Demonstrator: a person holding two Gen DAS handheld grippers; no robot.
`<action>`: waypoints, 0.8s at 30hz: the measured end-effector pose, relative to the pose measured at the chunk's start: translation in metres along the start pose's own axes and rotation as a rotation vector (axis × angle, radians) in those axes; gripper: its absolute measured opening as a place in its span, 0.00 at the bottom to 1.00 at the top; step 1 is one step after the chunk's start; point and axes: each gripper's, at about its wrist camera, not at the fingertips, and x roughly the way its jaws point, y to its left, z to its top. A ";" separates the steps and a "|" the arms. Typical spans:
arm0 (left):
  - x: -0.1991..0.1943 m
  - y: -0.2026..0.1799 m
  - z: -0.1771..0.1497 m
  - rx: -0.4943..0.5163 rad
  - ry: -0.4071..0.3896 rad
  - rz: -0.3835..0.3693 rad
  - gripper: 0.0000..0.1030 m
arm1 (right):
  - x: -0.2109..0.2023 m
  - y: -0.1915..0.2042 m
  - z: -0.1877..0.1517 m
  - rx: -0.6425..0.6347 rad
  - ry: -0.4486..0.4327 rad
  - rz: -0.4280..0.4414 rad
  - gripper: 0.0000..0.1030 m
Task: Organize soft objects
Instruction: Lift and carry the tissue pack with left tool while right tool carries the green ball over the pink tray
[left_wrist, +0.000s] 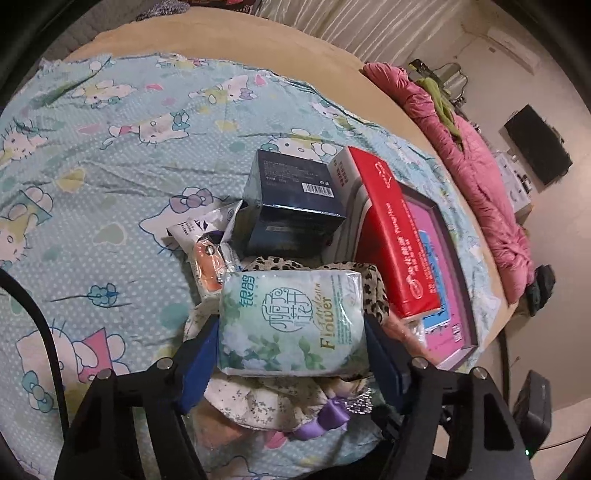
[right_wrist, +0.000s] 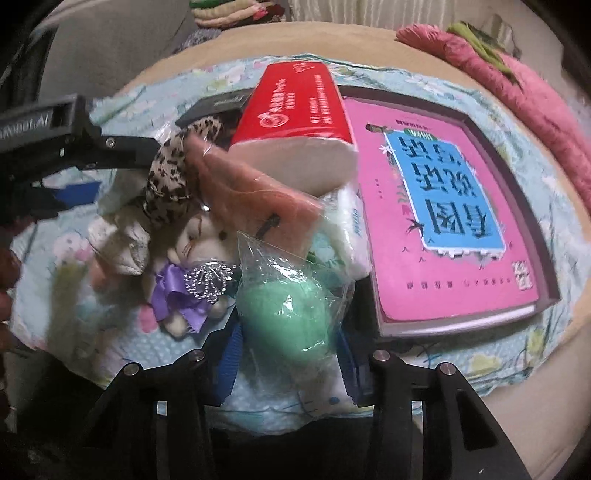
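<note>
Clamping a floral tissue pack (left_wrist: 291, 321) in left gripper (left_wrist: 291, 347), right gripper (right_wrist: 291, 332) gripping bagged green ball (right_wrist: 284, 314), plush doll (right_wrist: 192, 254) just left, bed.

tissue pack (left_wrist: 291, 325) on plush toy (right_wrist: 192, 251) — book (right_wrist: 443, 206) right

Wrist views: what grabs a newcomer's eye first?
The green floral tissue pack, squeezed between the left hand-held gripper's blue pads atop the soft pile. In the right view, a bagged green ball sits between the right hand-held gripper's jaws, with the pink book lying flat beside it.
</note>
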 end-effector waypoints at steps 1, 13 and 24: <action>-0.002 0.002 0.001 -0.013 -0.003 -0.015 0.71 | -0.001 -0.003 -0.001 0.018 0.000 0.023 0.46; -0.041 -0.008 -0.006 0.027 -0.074 0.022 0.70 | -0.025 -0.020 -0.010 0.116 -0.042 0.143 0.46; -0.070 -0.046 -0.028 0.124 -0.123 0.048 0.70 | -0.067 -0.024 -0.006 0.126 -0.213 0.171 0.46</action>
